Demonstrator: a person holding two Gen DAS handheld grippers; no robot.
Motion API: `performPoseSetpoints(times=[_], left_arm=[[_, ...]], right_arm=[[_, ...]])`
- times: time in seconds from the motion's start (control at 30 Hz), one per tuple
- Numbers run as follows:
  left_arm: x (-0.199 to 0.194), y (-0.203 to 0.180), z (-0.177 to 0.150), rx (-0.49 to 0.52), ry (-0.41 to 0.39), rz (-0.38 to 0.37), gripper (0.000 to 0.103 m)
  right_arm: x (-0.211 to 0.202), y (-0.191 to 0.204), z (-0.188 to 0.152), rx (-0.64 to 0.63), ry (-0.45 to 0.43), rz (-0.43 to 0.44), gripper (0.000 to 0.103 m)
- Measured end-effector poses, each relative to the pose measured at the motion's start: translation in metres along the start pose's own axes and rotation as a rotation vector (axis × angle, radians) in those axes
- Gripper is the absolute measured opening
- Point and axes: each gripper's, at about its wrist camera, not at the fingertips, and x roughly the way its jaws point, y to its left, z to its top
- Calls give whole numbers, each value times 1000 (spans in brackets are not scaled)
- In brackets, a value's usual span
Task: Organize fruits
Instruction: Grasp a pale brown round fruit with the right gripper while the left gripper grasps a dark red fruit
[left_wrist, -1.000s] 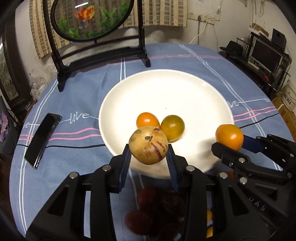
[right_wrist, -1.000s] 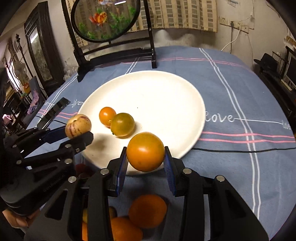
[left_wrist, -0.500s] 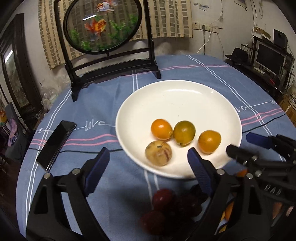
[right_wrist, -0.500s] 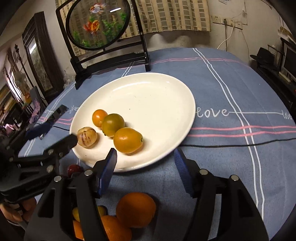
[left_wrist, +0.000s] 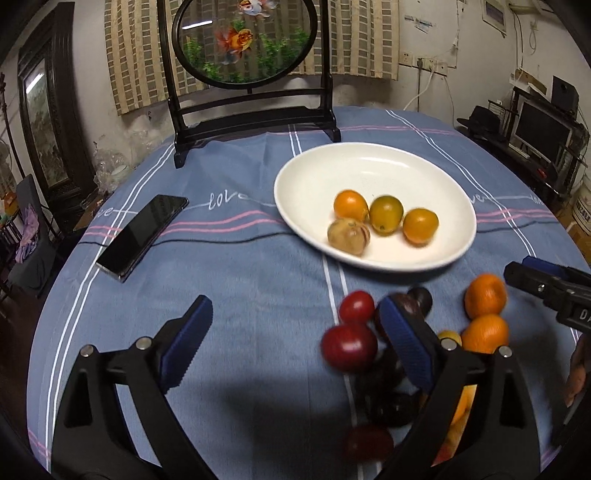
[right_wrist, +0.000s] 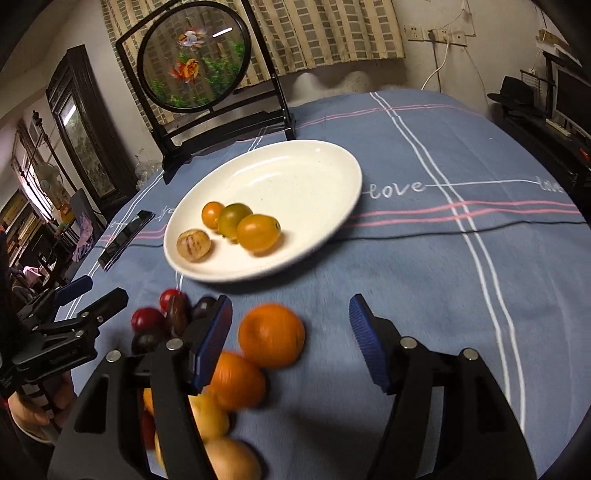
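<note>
Both my tongs are empty right now. My left gripper (left_wrist: 295, 343) has just been opening and stands very wide with only tablecloth (left_wrist: 240, 280) between its pads, and my right gripper (right_wrist: 291, 336) has also just been opening, to a middling gap, with nothing pressed between its pads. The white plate (left_wrist: 461, 206) already holds four fruits in a close cluster: the pale streaked fruit (left_wrist: 348, 236), two orange ones and a greenish one touching each other. What is left for me lies on the cloth just in front of the plate: the red and dark plums (left_wrist: 349, 350) beside my left gripper's right pad, and the oranges (right_wrist: 271, 334) near my right gripper's left pad. I judge the step in hand to be reaching for the next pair. To do it well I should centre each gripper over one fruit, not a neighbour, come down so the pads straddle its widest part, and close gently, since these round fruits can roll or nudge the pile. I should keep the two grippers from crossing, as they are close together here.
</note>
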Motion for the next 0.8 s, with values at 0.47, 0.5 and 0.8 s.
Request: performPoseSetpoints(times=[0.47, 0.5, 0.8], left_arm=[[-38, 2, -53, -36, 46, -50, 95], [-39, 3, -56, -39, 48, -51, 95], [-56, -3, -70, -25, 58, -69, 95]], right_arm=[[-51, -3, -73, -76, 51, -22, 66], [-53, -3, -77, -79, 55, -21, 66], [-64, 14, -104, -155, 106, 46, 66]])
